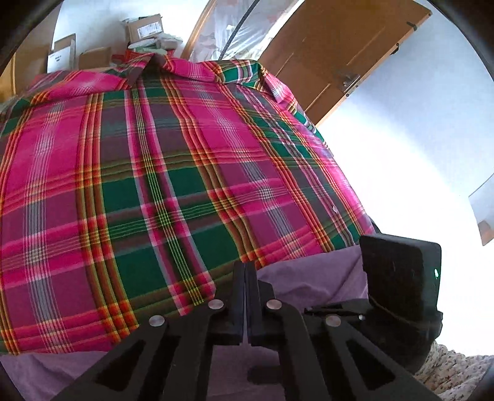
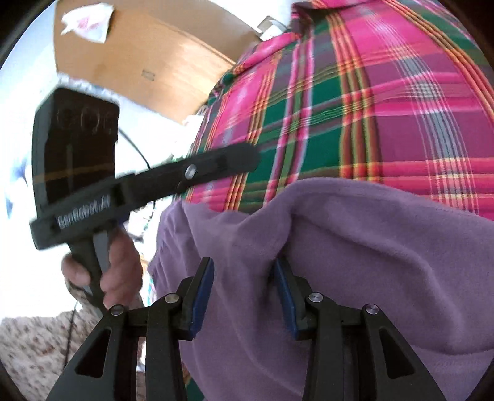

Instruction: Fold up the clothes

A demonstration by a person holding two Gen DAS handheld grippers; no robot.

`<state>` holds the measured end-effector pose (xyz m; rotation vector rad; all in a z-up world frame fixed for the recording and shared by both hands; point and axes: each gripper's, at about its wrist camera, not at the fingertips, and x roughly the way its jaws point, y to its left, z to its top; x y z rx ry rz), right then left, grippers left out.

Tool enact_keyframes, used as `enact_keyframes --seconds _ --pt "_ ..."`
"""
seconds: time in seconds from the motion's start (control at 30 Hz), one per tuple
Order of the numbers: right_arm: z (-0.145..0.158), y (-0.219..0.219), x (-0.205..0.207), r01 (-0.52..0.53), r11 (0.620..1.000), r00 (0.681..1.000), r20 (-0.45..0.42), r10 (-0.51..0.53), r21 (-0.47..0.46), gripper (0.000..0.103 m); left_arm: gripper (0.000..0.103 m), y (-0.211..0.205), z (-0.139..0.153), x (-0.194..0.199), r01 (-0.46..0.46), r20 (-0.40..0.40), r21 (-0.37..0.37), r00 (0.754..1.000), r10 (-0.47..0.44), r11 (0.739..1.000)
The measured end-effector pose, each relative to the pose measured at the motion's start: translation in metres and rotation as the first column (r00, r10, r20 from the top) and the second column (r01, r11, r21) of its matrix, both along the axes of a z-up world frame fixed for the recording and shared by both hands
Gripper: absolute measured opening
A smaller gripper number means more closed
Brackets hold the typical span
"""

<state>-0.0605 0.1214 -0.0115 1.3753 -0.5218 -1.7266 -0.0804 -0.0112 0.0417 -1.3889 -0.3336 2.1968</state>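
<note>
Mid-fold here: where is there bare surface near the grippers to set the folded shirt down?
Free: the purple fleece blanket strip bordering the pink-and-green plaid shirt hem, by the shut left gripper, though narrow. The open right gripper straddles a blanket ridge there. Crowded: cardboard boxes beyond the collar. The shirt covers the rest.

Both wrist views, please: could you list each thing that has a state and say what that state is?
Plaid shirt: spread flat, back up, collar at the far end.
Purple cloth: under the shirt, its near edge bunched up.
Left gripper: jaws shut, over the shirt's hem; whether cloth is pinched is unclear.
Right gripper: jaws open, purple fold between them.
Door: standing open.
Boxes: stacked, apparently closed.
</note>
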Motion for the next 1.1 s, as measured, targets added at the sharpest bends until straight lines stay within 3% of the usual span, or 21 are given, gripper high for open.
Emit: enact_keyframes --seconds 0.13,0.53,0.7,0.93,1.1 --pt "-0.001 0.001 -0.002 -0.027 0.998 0.999 0.018 0.026 0.057 0.042 0.000 -0.004 -0.003 -0.001 -0.002 0.007 0.002 1.000 0.002 1.000" --pt "-0.004 -0.040 -0.020 -0.206 0.978 0.977 0.064 0.205 0.017 0.046 0.000 -0.014 -0.007 -0.001 -0.014 0.030 0.014 0.999 0.013 1.000" --pt "-0.007 -0.040 -0.031 -0.201 0.977 0.976 0.075 0.206 -0.075 0.048 0.000 -0.023 -0.008 -0.004 -0.035 0.035 0.016 0.999 0.034 0.999" --pt "0.005 -0.014 -0.046 -0.090 0.963 0.992 0.058 0.108 -0.253 0.048 0.001 -0.038 -0.011 -0.008 -0.082 0.050 0.024 0.996 0.080 0.996" --pt "-0.003 -0.017 -0.053 -0.082 0.982 0.992 0.078 0.096 -0.169 0.048 0.001 -0.043 -0.012 -0.010 -0.098 0.057 0.029 0.994 0.096 0.995"
